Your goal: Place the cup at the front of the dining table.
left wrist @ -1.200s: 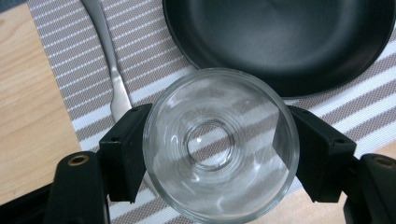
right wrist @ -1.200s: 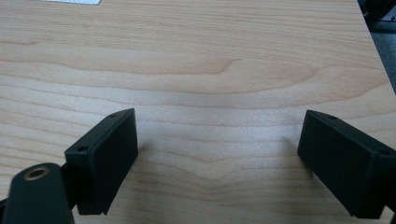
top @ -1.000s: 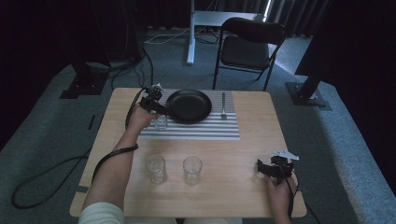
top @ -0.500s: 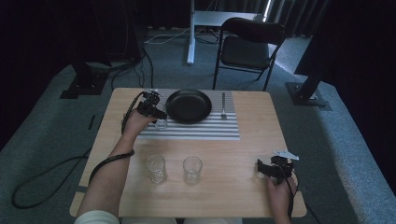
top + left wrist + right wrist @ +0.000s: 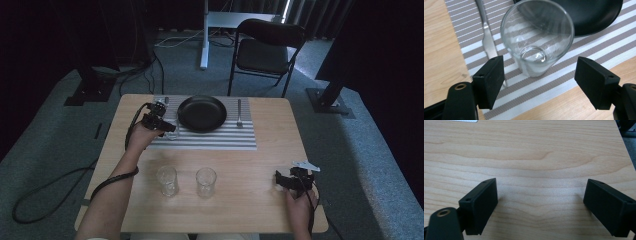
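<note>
Left gripper (image 5: 539, 80) stood with its jaws parted and nothing pressed between them; they had just been opening, and the drinking glass (image 5: 537, 37) stood free ahead of them, clear of both pads. I judged the glass set down: it was upright on the striped placemat (image 5: 564, 72), near that mat's left end, between the knife (image 5: 487, 41) and the black plate (image 5: 596, 15), close to the plate's rim though I could not tell whether they touched. That position read as deliberate, a drinking place beside the plate in a table setting.

In the high view my left hand (image 5: 142, 135) hovered at the mat's left edge, the gripper pointing toward the plate. Right of the plate lay a fork (image 5: 239, 112) on the same mat, completing the cutlery on either side.

Nearer me, two more glasses (image 5: 167, 180) (image 5: 205, 182) stood side by side on the bare wooden table (image 5: 260, 165), well apart from the mat; I took them as waiting stock.

Right gripper (image 5: 540, 202) rested low over bare wood near the table's right front corner, jaws spread wide and empty, parked out of the working area.
</note>
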{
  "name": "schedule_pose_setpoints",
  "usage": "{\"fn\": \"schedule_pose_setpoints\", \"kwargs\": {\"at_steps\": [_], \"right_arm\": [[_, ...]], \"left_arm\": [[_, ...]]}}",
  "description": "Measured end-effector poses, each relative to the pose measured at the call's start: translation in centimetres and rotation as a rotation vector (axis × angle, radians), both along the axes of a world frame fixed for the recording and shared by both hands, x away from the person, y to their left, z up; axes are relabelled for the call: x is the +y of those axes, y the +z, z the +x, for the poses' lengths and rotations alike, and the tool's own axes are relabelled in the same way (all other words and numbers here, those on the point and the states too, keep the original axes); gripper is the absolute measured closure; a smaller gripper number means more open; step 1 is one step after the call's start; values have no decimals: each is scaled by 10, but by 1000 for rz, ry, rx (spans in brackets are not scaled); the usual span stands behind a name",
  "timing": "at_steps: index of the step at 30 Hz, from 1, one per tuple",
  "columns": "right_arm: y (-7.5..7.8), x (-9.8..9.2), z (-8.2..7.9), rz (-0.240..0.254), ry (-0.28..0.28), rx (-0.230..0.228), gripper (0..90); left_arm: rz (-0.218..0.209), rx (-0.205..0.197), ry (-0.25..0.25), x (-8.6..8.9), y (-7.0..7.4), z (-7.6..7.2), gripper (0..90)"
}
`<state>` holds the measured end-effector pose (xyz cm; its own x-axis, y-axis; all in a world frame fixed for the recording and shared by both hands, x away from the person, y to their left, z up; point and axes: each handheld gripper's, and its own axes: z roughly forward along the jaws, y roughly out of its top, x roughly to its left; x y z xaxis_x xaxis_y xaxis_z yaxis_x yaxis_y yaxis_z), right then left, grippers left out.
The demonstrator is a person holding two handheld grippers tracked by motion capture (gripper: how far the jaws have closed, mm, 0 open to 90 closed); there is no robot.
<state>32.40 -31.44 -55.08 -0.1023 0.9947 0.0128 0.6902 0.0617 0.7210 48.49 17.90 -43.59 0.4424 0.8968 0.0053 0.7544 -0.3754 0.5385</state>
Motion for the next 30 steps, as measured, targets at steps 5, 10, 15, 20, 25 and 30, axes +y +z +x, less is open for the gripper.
{"fn": "schedule_pose_setpoints", "kwargs": {"at_steps": [5, 10, 15, 20, 25, 30], "right_arm": [[0, 0, 0, 0, 0, 0, 116], [0, 0, 0, 0, 0, 0, 116], [0, 0, 0, 0, 0, 0, 116], [0, 0, 0, 0, 0, 0, 116], [0, 0, 0, 0, 0, 0, 116], [0, 0, 0, 0, 0, 0, 116]], "left_arm": [[-4, -10, 1, 3, 2, -6, 248], [-5, 2, -11, 7, -1, -13, 248], [-14, 7, -1, 11, -3, -18, 248], [-12, -10, 4, 16, -3, -25, 248], [-26, -11, 3, 22, -4, -31, 248], [-17, 2, 8, 28, -9, -38, 248]]}}
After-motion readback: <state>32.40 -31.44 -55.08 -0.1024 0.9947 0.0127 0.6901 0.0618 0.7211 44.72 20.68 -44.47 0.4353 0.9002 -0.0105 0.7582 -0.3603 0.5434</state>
